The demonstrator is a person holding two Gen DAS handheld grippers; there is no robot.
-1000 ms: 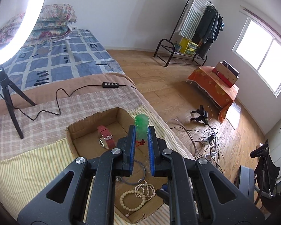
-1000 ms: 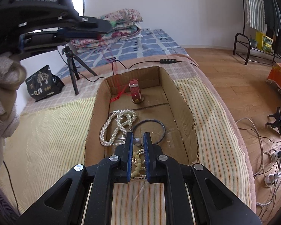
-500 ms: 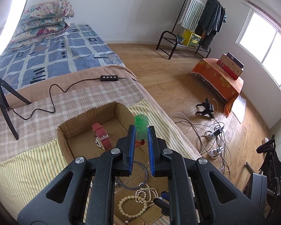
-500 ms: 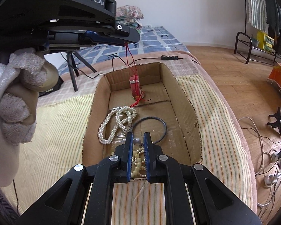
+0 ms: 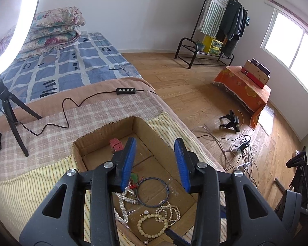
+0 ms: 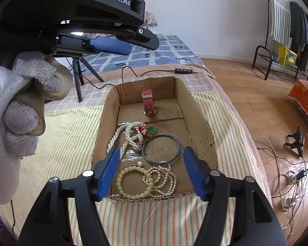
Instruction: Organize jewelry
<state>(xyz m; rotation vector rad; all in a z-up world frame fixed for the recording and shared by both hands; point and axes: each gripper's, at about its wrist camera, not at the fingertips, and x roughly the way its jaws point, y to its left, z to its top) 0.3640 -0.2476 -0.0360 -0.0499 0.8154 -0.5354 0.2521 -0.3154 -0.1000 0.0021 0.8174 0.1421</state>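
Both grippers hang over an open cardboard box (image 6: 197,112) on the bed. My left gripper (image 5: 155,141) has its jaws opening with nothing between them. Below it a green pendant on red cord (image 5: 134,177) (image 6: 152,128) lies beside a white pearl necklace (image 6: 125,135). My right gripper (image 6: 151,149) is over the near end, jaws opening and touching nothing. Under it lie a cream bead bracelet (image 6: 119,181), small pearl bracelets (image 6: 164,182) and a dark bangle (image 6: 161,135). A red watch (image 6: 147,102) stands at the far end.
A gloved hand (image 6: 20,110) holds the left gripper at the upper left of the right wrist view. A tripod (image 5: 10,112) and a cable with a controller (image 5: 126,90) lie beyond the box. Cables (image 5: 242,145) trail on the wooden floor to the right.
The left gripper, shut on the green pendant, has opened; the pendant now lies in the box by the pearl necklace. The right gripper has opened too, with the bead bracelets lying below it.
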